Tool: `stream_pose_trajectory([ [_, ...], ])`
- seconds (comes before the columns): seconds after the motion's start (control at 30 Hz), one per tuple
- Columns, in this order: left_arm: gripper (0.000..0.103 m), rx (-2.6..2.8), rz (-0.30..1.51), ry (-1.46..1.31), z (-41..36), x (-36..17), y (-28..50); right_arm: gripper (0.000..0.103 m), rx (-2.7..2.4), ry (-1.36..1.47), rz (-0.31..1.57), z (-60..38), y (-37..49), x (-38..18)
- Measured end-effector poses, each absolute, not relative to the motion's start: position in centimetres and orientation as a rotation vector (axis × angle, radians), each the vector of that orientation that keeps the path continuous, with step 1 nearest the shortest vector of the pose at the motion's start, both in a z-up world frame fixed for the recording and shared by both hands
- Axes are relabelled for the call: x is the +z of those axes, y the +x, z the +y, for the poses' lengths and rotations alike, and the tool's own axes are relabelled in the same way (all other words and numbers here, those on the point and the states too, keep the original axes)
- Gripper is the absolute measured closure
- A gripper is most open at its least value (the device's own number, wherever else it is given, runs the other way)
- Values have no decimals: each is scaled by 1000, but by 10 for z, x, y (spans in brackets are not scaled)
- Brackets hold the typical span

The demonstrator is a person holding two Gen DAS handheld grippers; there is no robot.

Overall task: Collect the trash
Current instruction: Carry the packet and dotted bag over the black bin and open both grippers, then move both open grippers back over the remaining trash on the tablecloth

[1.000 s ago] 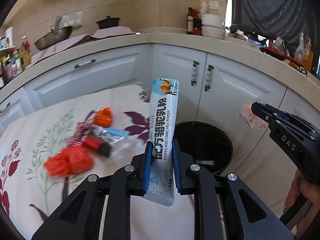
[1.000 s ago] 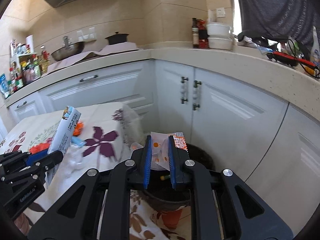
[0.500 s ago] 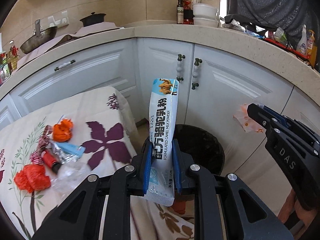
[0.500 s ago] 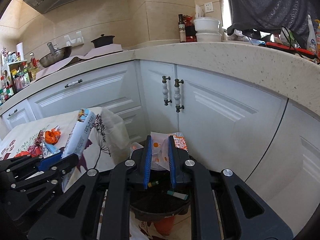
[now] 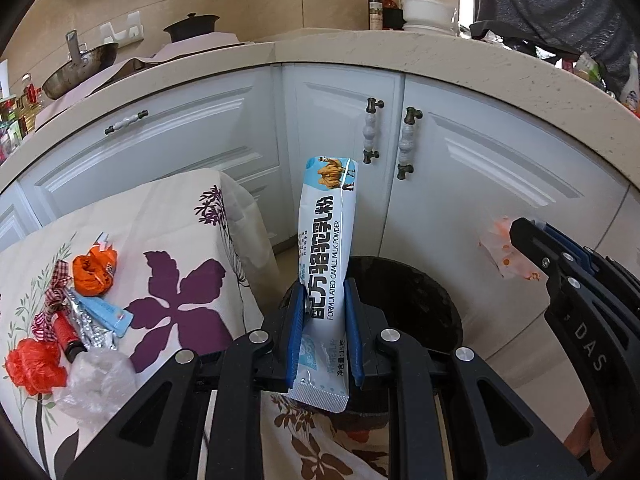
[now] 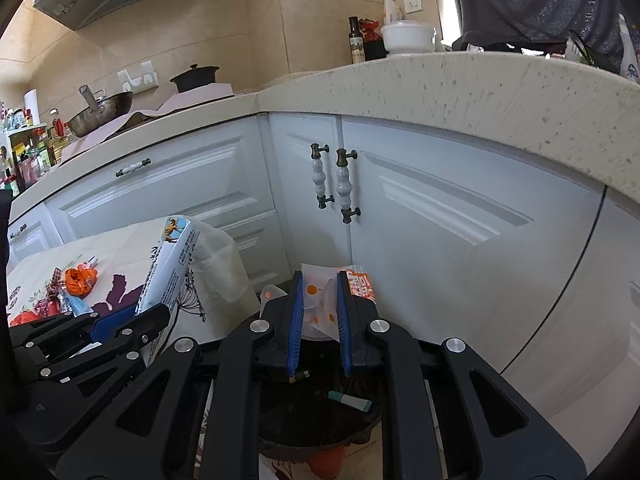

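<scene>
My left gripper point(image 5: 323, 300) is shut on a tall blue-and-white camel milk powder sachet point(image 5: 326, 248), held upright at the near rim of a black trash bin point(image 5: 424, 304). My right gripper point(image 6: 319, 292) is shut on a clear wrapper with orange dots point(image 6: 320, 300), right above the same bin point(image 6: 320, 412), which holds a small tube. The right gripper point(image 5: 520, 236) with its wrapper point(image 5: 500, 252) shows at the right in the left wrist view. The left gripper point(image 6: 152, 312) and its sachet point(image 6: 168, 268) show at the left in the right wrist view.
A table with a floral cloth point(image 5: 180, 256) stands left of the bin, with an orange wrapper point(image 5: 94, 272), red wrappers point(image 5: 34, 364), a blue sachet point(image 5: 106, 312) and clear plastic point(image 5: 96, 380). White cabinet doors point(image 5: 460, 184) under a stone counter point(image 5: 400, 52) rise close behind the bin.
Both grippers have moved away from the table and down toward the bin and cabinets, each keeping its hold. The bin now lies under both, and the table trash has slid left.
</scene>
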State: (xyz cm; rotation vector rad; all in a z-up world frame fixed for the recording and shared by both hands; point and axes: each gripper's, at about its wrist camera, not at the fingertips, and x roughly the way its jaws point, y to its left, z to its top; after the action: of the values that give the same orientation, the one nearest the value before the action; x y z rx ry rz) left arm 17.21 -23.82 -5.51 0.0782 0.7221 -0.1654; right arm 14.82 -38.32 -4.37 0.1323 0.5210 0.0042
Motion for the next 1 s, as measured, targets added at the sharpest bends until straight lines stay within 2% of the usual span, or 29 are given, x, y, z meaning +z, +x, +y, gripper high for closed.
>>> stream_pose_trajectory([
  [0.27, 82, -146, 730, 82, -244, -64, 184, 87, 0, 135, 534, -384, 169, -55],
  [0.33, 82, -140, 739, 81, -245, -67, 188, 85, -2, 144, 536, -387, 175, -59],
  [0.37, 81, -138, 744, 78, -246, -69, 190, 79, -1, 147, 538, -387, 178, -60],
  [0.43, 77, -140, 757, 73, -246, -72, 193, 76, -4, 153, 542, -388, 183, -63],
  [0.5, 65, -138, 758, 67, -246, -72, 194, 76, -8, 154, 551, -388, 186, -66],
  [0.57, 58, -133, 753, 66, -246, -72, 195, 76, -10, 156, 555, -389, 187, -68],
  [0.73, 51, -144, 728, 49, -243, -63, 189, 72, -26, 150, 544, -386, 180, -62],
  [1.0, 31, -164, 633, 13, -227, -30, 163, 46, -61, 131, 476, -375, 153, -29],
])
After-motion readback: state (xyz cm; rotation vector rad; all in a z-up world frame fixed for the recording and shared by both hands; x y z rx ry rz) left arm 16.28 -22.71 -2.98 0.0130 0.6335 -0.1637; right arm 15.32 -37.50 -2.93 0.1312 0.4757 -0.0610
